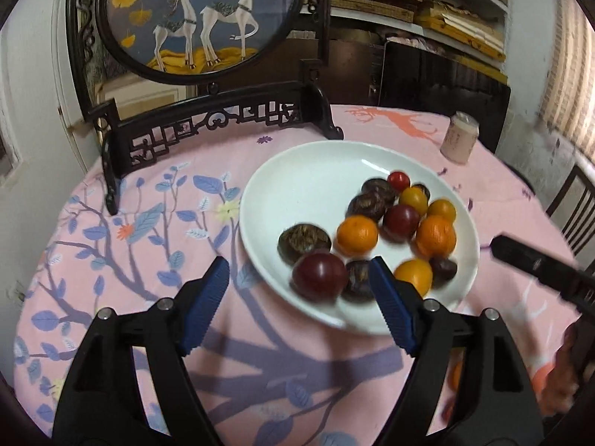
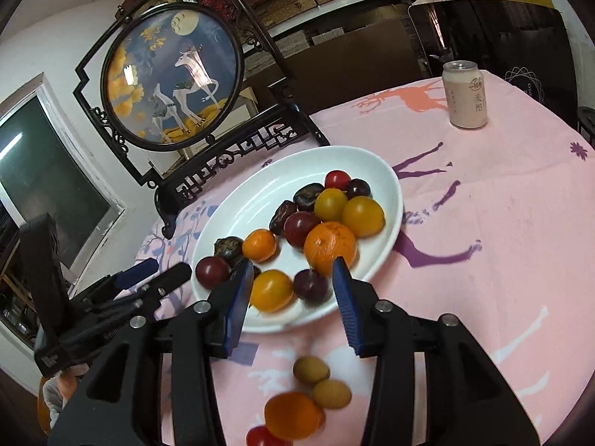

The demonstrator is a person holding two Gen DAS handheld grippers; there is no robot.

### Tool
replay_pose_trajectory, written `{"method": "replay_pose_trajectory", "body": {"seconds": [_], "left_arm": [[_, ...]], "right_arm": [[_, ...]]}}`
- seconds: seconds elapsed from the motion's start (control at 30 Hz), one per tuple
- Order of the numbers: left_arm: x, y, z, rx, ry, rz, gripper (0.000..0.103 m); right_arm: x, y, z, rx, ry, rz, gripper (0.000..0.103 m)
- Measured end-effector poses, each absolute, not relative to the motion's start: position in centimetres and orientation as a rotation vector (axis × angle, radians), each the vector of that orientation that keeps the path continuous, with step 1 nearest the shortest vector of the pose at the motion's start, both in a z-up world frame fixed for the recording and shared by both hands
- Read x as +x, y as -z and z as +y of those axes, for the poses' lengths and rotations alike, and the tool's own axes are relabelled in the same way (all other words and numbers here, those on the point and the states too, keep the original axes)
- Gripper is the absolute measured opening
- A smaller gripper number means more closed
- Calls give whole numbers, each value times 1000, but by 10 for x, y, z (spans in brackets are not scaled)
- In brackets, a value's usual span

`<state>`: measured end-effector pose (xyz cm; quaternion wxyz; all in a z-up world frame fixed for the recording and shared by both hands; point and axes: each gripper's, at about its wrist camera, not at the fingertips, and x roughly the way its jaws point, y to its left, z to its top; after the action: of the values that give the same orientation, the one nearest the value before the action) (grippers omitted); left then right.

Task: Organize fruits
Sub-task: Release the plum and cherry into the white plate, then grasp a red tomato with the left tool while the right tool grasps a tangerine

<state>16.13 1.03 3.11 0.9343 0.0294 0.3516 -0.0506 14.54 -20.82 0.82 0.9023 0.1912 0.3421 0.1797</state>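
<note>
A white plate (image 1: 297,171) on the pink tablecloth holds a heap of fruit: oranges (image 1: 357,234), yellow and dark red plums (image 1: 319,275), brown wrinkled fruit and a cherry tomato. My left gripper (image 1: 299,265) hovers open over the plate's near rim, gripping nothing. My right gripper (image 2: 293,263) is open above the plate's (image 2: 260,193) front, over a yellow fruit (image 2: 271,290) and a dark plum, touching neither. Loose on the cloth below it lie two tan longans (image 2: 310,369), an orange (image 2: 293,414) and a red tomato (image 2: 260,436).
A dark carved stand with a round deer picture (image 1: 193,18) rises behind the plate at the back left. A pale drink can (image 2: 465,93) stands at the back right. A chair back (image 1: 576,204) shows past the table's right edge.
</note>
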Motion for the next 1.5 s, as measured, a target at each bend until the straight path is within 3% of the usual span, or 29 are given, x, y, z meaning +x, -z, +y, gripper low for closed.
{"method": "replay_pose_trajectory", "body": {"seconds": [0.3, 0.43, 0.67, 1.07, 1.13, 1.2, 1.23, 1.5], "left_arm": [[103, -17, -20, 175, 197, 716, 80], [76, -16, -40, 224, 306, 690, 87], [47, 2, -78, 358, 407, 694, 87], [54, 19, -95, 360, 457, 761, 86], [56, 20, -95, 355, 464, 770, 75], [61, 23, -92, 341, 467, 801, 39], [64, 24, -89, 318, 475, 822, 34], [88, 6, -25, 187, 215, 800, 33]], "right_arm": [[102, -6, -229, 396, -314, 671, 57], [92, -9, -246, 434, -284, 644, 57], [85, -8, -252, 464, -279, 646, 57], [85, -8, -250, 460, -273, 660, 57], [86, -7, -250, 460, -272, 663, 57], [86, -6, -250, 459, -271, 666, 57], [87, -6, -250, 458, -272, 668, 57], [87, 3, -223, 360, -327, 727, 57]]}}
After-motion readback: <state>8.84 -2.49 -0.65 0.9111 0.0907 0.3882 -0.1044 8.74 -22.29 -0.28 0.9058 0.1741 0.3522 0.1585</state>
